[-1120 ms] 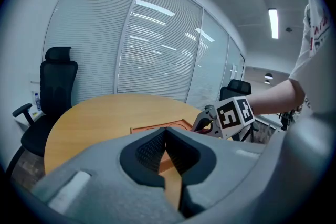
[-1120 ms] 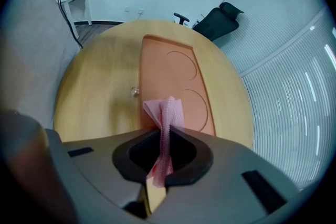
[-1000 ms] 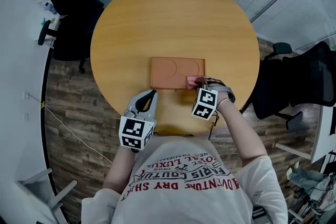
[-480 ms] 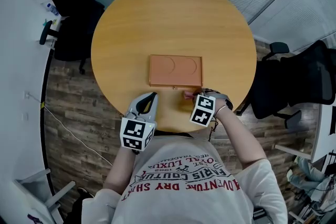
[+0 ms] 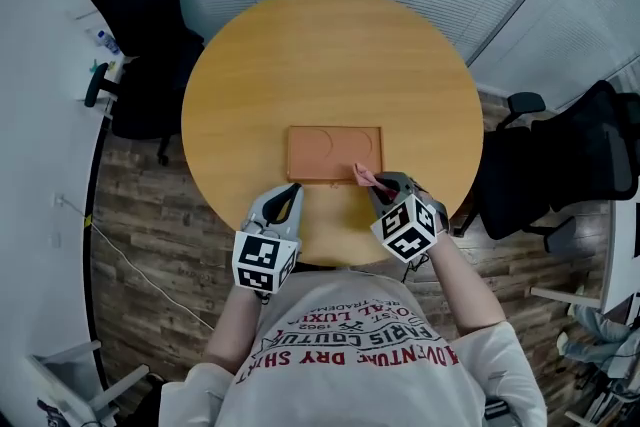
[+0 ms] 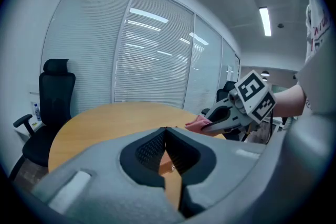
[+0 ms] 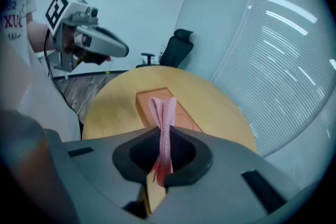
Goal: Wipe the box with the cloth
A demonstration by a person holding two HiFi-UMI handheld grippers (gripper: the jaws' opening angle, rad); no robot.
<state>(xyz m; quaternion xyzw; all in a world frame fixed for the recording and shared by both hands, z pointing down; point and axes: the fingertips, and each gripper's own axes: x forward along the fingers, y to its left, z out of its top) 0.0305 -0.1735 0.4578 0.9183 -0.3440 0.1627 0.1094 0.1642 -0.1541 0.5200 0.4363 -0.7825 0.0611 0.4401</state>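
While the person leans over the near edge of the round wooden surface (image 5: pixel 330 45), each hand holds a gripper low above the wood. The flat orange box (image 5: pixel 335 147) lies on the surface, close to that near edge and about in the middle from side to side.

The right gripper (image 5: pixel 379 183) has its jaws pressed tight on a pink cloth (image 5: pixel 362 175). The cloth is folded thin and stands up out of the jaws like a little flag. Its free end sits right at the box's near right corner. I cannot tell if it touches the box or just hangs over it. I think it is held by one end so the loose part can rub across the top.

The left gripper (image 5: pixel 289 191) hangs by the near edge, just off the box's near left corner. Its jaws are closed together with nothing in them. It may be there to stop the box from sliding, but it is not touching the box now.

The wipe looks ready to go from that right corner across to the left.
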